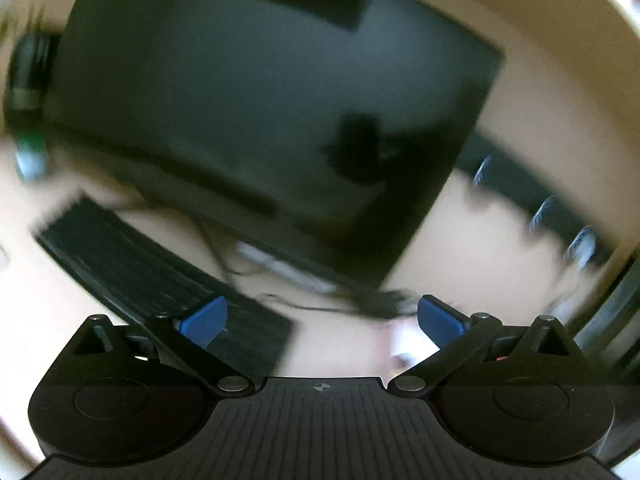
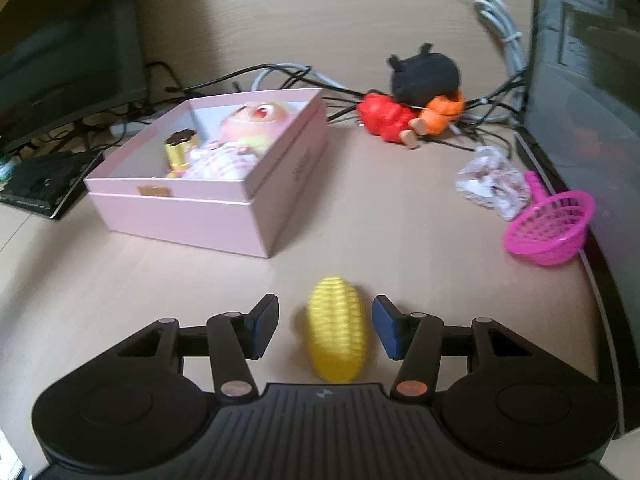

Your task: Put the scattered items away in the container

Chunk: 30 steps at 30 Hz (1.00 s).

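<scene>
In the right wrist view a yellow toy corn cob (image 2: 338, 330) lies on the table between the fingers of my open right gripper (image 2: 325, 330), not touched by either pad. The pink box (image 2: 208, 204) stands ahead to the left, holding a doll (image 2: 240, 140) and a gold item (image 2: 180, 150). A black-headed doll in red and orange (image 2: 416, 96), a crumpled lace cloth (image 2: 494, 182) and a pink toy strainer (image 2: 550, 228) lie at the right. My left gripper (image 1: 322, 322) is open and empty, facing a dark monitor (image 1: 260, 120); that view is blurred.
Cables (image 2: 280, 76) run behind the box. A monitor (image 2: 68, 68) stands at the far left and another dark screen (image 2: 588, 80) at the right edge. A black keyboard (image 1: 160, 272) lies below the monitor in the left wrist view.
</scene>
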Available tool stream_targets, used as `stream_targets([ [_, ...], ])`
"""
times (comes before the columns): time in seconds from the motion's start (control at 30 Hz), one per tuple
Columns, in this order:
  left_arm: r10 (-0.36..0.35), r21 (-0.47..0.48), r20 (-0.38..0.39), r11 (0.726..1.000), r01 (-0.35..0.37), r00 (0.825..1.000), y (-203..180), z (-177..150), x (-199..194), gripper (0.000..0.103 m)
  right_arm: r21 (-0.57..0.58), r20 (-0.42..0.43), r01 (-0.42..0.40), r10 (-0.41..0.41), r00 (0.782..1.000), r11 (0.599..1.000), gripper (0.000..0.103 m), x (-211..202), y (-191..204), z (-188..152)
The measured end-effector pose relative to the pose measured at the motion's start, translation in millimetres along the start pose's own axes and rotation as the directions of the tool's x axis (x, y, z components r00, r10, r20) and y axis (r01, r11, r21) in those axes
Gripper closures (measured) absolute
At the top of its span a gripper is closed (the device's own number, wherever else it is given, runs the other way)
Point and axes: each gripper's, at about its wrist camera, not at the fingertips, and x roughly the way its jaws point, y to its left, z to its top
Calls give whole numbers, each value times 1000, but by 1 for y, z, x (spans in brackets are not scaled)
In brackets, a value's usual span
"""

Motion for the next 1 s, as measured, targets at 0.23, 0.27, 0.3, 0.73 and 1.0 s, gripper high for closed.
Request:
stream_targets([
  [0.23,-204,-82,-36,976,201,978,-30,-27,30,0,35,-28,-161,162,986,986,51,0,21,-2],
  [0.27,-234,-60,-94,972,229,968,-43,-39,44,0,26,-22,-170,170,985,985,51,-2,23,-2],
  [0.3,-247,-29,-149,969,245,958,-57,-53,55,0,16,-12,-167,167,986,986,51,-6,23,-2],
  [0.73,-93,440,-560,808,391,823,-212,-262,150,0,64,33,124,-127,991,990,48,-50,-32,-19],
  [1.0,-13,494,-579,790,364,815,-229,-291,174,43,25,27,207,-208,978,978,48,-63,-36,-42],
])
